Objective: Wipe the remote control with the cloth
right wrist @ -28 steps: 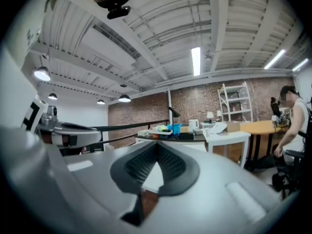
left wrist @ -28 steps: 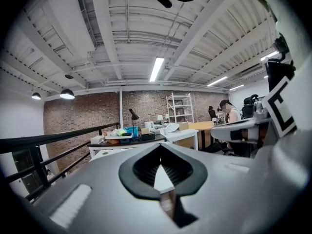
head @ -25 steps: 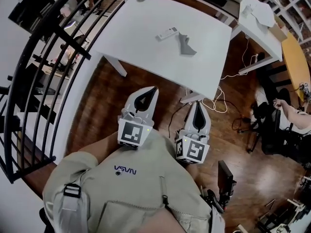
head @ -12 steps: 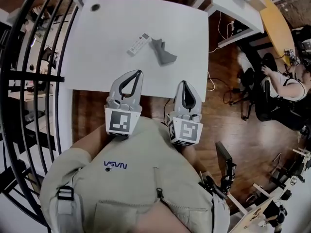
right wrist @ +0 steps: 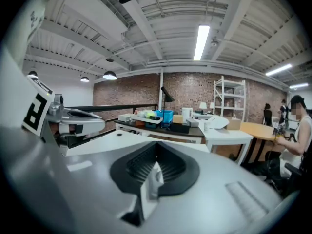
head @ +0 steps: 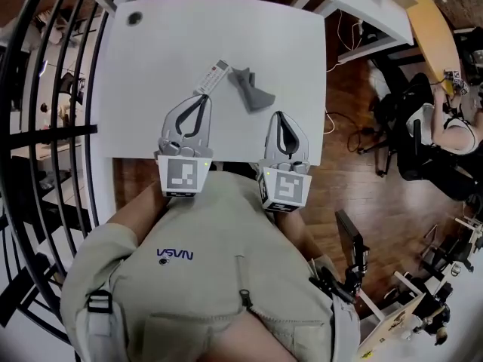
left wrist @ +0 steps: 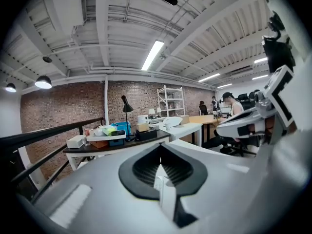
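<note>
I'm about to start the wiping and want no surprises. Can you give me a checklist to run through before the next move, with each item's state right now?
1. Remote control lying free on the table: ok.
2. Cloth in sight, to the right of the remote: ok.
3. Right gripper open to take the cloth: not ok, jaws shut and empty.
4. Left gripper open to steady the remote: not ok, jaws shut and empty.
5. Cloth clear of the remote: cannot tell, they lie very close.
</note>
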### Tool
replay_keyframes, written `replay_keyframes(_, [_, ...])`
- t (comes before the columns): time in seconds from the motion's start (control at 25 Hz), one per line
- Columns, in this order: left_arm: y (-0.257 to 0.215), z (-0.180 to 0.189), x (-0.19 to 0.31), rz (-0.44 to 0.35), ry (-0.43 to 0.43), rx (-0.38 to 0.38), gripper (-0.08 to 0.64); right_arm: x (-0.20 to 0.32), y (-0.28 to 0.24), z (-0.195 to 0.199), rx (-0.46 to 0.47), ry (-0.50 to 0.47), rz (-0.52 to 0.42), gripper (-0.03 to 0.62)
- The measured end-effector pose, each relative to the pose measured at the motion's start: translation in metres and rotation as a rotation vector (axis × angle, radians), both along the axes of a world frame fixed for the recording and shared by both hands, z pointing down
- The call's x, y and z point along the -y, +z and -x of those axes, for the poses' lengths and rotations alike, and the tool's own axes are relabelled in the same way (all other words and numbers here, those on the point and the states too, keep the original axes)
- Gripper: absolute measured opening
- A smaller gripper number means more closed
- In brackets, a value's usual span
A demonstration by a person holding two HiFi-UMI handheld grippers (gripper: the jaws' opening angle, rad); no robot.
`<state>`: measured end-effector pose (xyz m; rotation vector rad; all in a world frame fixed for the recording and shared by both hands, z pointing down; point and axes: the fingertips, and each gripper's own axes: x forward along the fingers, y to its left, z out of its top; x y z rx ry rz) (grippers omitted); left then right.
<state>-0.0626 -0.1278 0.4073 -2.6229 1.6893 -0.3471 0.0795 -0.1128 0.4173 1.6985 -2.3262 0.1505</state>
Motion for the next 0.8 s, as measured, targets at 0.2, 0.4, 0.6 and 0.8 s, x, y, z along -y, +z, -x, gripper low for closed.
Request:
replay_keyframes(0.2, [0.046, -0.005, 0.013, 0.106, -0.032, 0.089, 0.142, 0.023, 0.022, 0.0, 0.017, -0.096, 0.031, 0.005])
replay_keyframes(0.4, [0.109, -0.006, 0.029, 0.219, -0.017, 0.201, 0.259, 0.04, 0.05, 0.001, 0.008, -0.213, 0.088, 0.076])
replay_keyframes(0.6, [0.162, 0.009, 0.049, 0.322, -0.036, 0.193, 0.328, 0.053, 0.08, 0.013, -0.051, -0.254, 0.133, 0.127])
replay_keyframes(0.8, [0.21, 0.018, 0.068, 0.442, 0.008, 0.213, 0.371, 0.055, 0.104, 0.035, -0.091, -0.294, 0.203, 0.141])
